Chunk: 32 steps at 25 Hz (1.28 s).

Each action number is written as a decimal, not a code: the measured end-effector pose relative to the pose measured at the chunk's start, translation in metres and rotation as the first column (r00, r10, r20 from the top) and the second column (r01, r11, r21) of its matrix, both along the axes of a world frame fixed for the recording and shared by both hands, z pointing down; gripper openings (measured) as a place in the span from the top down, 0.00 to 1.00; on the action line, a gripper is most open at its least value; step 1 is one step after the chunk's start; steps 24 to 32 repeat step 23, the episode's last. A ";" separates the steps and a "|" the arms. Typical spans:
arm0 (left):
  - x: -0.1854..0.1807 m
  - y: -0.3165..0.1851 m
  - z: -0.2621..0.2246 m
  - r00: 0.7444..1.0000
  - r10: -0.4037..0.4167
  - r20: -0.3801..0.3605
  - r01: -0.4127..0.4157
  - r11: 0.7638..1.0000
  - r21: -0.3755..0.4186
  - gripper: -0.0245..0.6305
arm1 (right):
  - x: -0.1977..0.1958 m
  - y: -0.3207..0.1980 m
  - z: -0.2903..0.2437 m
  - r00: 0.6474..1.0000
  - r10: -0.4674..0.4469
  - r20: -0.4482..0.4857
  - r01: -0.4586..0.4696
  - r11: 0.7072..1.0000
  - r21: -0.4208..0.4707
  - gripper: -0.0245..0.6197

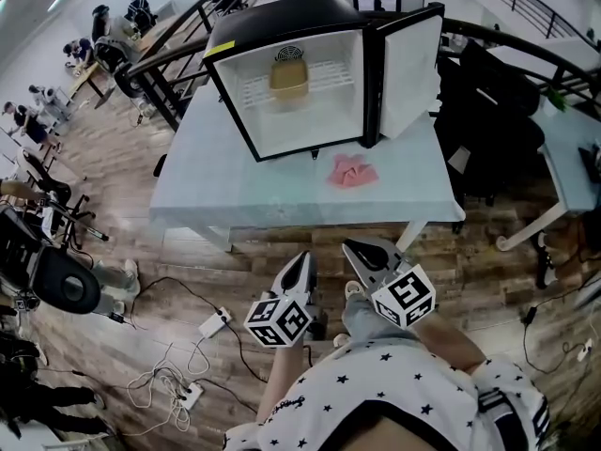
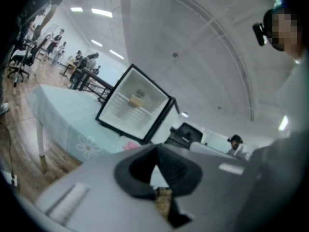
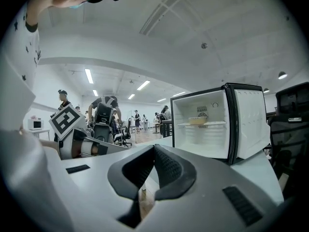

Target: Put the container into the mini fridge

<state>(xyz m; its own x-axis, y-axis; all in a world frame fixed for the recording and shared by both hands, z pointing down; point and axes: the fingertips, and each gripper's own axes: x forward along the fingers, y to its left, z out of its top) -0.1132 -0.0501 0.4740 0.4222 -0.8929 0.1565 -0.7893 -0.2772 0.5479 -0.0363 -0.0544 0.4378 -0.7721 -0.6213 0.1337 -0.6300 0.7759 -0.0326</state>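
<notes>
The black mini fridge (image 1: pixel 282 12) stands on the pale table (image 1: pixel 282 205) with its door (image 1: pixel 410 69) swung open to the right. A tan container (image 1: pixel 289 75) rests on the wire shelf inside. It also shows in the left gripper view as the container (image 2: pixel 136 101) and in the right gripper view as the container (image 3: pixel 198 121). My left gripper (image 1: pixel 302 263) and right gripper (image 1: pixel 352 249) hang side by side in front of the table's near edge, well back from the fridge. Both are shut and hold nothing, as the left gripper (image 2: pixel 155 151) and right gripper (image 3: pixel 154 149) show up close.
A pink cloth (image 1: pixel 352 172) lies on the table in front of the fridge door. A power strip and cables (image 1: pixel 214 324) trail on the wood floor at the left. Black chairs (image 1: pixel 488 130) and another table (image 1: pixel 573 158) stand to the right. People sit at desks far left.
</notes>
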 end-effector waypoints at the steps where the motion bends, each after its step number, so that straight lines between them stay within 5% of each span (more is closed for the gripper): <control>1: 0.000 0.001 0.000 1.000 -0.001 0.001 0.001 1.000 0.000 0.95 | -0.001 0.001 0.000 1.000 -0.002 0.000 0.002 1.000 0.001 0.93; 32: 0.000 0.006 0.000 1.000 -0.012 -0.005 0.012 1.000 -0.002 0.95 | 0.001 0.004 0.000 1.000 -0.013 0.006 0.013 1.000 0.005 0.93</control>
